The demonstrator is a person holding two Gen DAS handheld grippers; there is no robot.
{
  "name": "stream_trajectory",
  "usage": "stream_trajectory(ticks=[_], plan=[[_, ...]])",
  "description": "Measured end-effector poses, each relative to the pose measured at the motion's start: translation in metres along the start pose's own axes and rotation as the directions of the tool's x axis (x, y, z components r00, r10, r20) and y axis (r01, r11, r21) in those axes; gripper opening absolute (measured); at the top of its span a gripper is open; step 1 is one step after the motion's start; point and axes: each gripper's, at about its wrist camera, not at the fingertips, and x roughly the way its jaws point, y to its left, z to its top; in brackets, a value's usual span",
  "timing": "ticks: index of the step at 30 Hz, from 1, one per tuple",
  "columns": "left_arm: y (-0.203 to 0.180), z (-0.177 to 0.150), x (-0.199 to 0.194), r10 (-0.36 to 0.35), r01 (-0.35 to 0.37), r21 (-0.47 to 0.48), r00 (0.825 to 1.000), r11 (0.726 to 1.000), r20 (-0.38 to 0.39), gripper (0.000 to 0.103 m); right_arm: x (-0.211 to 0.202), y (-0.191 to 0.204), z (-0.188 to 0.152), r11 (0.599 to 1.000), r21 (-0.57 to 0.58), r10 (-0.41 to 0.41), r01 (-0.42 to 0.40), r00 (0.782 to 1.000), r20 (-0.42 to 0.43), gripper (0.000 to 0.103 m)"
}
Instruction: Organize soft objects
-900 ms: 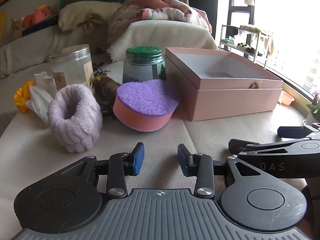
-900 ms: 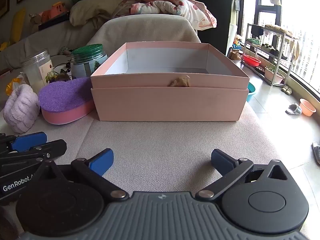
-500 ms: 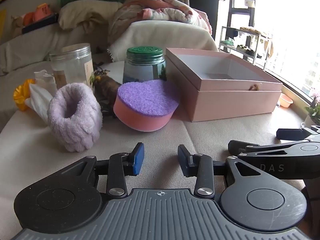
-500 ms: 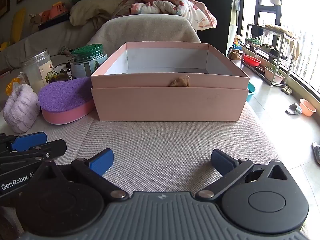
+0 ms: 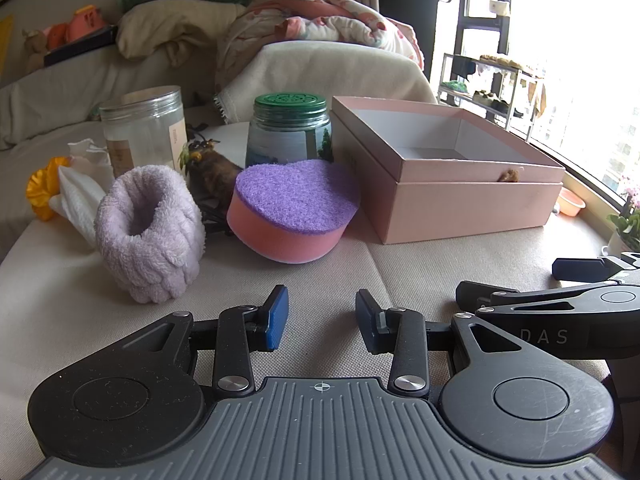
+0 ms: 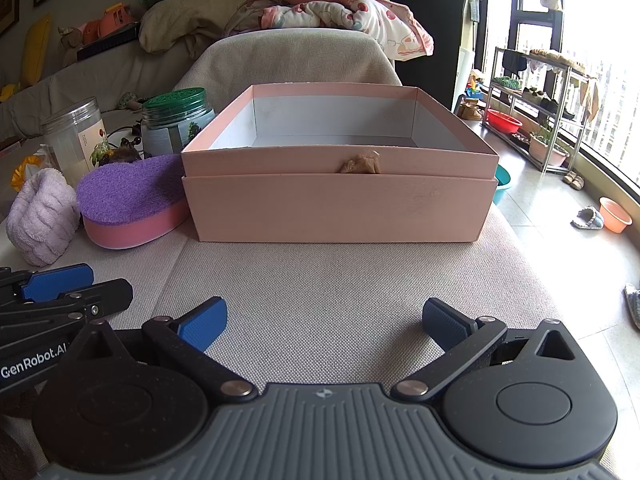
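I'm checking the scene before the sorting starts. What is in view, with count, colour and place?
Box: one, pink, open, nothing seen inside, centre of the cloth-covered surface.
Sponge: one, pink with purple top, left of the box, touching it.
Towel roll: one, lilac, left of the sponge.
Green-lidded jar: one, behind the sponge.
Clear jar: one, behind the towel roll.
White cloth: one, far left, by a yellow item.
Left gripper: one, black with blue pads, partly open, holding nothing.
Right gripper: one, same colours, wide open, holding nothing.
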Motion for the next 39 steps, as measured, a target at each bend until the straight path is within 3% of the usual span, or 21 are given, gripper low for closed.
stream_trajectory(ticks=[39], plan=[[-0.0031,0.0006,0.0028,0.010,-0.010,0.013,1.000,1.000,-0.002,0.041,-0.0002,0.0043,0.0010,1.000,0.000,-0.001,0.001,1.000,0.000,0.103]])
